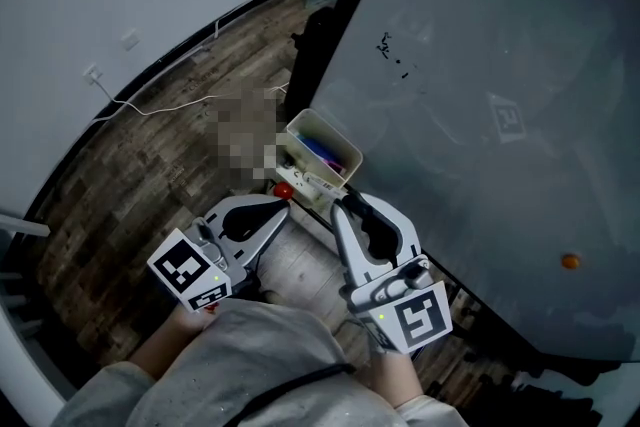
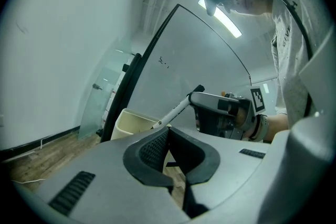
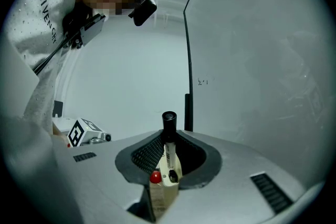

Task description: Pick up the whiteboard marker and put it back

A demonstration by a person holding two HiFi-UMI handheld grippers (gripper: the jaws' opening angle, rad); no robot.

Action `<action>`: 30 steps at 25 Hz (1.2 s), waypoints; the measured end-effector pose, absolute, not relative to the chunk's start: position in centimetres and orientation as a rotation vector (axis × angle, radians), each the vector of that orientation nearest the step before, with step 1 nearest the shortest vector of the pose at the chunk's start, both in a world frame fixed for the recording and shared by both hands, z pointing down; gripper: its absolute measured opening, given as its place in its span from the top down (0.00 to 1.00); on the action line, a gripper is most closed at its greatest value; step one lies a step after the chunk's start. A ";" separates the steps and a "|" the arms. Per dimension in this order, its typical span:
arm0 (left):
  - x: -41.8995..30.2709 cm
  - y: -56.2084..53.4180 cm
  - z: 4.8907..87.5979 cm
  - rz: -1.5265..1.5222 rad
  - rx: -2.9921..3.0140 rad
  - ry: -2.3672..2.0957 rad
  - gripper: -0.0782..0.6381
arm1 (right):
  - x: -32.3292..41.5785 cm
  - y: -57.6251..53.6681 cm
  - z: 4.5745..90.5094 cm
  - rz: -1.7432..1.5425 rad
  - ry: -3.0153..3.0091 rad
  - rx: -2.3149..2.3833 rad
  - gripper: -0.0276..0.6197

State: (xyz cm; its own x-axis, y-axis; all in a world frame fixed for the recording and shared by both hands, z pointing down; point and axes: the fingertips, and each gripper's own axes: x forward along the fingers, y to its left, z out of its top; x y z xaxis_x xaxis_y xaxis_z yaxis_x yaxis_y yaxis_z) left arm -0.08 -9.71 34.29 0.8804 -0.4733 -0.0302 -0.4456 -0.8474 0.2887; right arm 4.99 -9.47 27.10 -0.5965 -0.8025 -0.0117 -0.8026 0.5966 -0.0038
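Note:
A white whiteboard marker with a black cap stands between the pads of my right gripper, which is shut on it. In the left gripper view the marker slants out of the right gripper toward a cream tray. That tray hangs at the lower edge of the whiteboard and holds other pens. My right gripper sits just in front of the tray. Beside it, my left gripper has its jaws together, and nothing lies between its pads.
A small red object lies at the tray's near end. The whiteboard carries a few black scribbles and an orange magnet. A white cable runs over the wooden floor along the wall.

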 end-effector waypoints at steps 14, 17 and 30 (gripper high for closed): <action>-0.5 -9.8 33.3 -0.167 2.795 -0.711 0.87 | 4.7 -8.9 25.6 0.072 2.827 -1.381 0.84; -0.4 -9.8 33.2 -0.168 2.795 -0.706 0.87 | 5.0 -8.7 25.4 0.084 2.832 -1.391 0.84; -0.2 -10.7 32.2 -0.196 2.817 -0.722 0.87 | 5.3 -8.2 24.0 0.135 2.825 -1.390 0.84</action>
